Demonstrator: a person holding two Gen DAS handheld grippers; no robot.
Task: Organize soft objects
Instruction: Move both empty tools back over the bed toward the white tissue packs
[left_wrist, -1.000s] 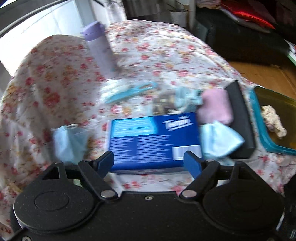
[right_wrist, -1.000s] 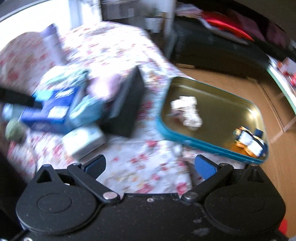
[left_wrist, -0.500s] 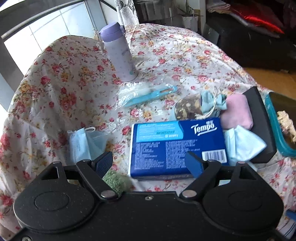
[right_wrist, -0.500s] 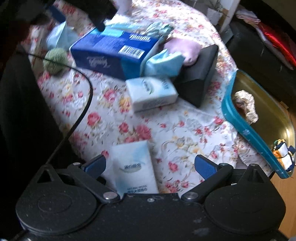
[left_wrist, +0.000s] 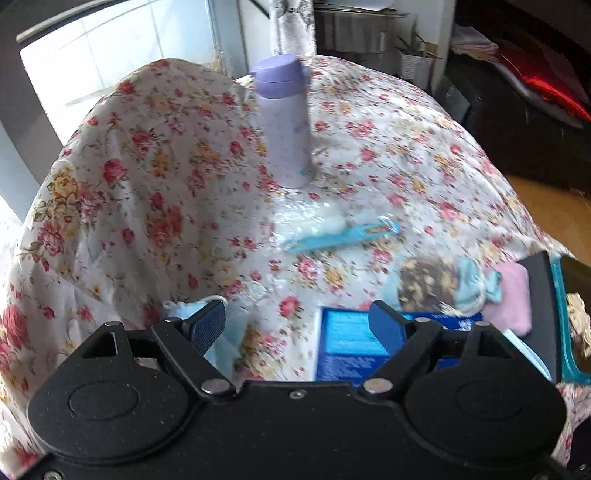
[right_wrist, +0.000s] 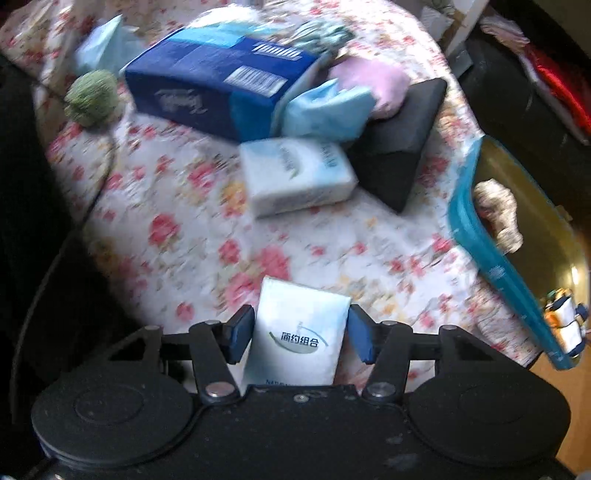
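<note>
the right gripper jaws have just been closing onto the white tissue pack, pads now at its sides near the teal tray, so a lift looks next, while the left gripper hangs wide open and empty

Pretty sure we're looking at someone's home here, a lived-in living room or dining corner. The round bench wears a flowery tablecloth, a lilac drinking bottle stands on it, and a big blue pack of tissues lies among everyday clutter. Behind it we see a bright window, a small potted plant, dark furniture with red fabric piled on top, and a wooden floor.
</note>
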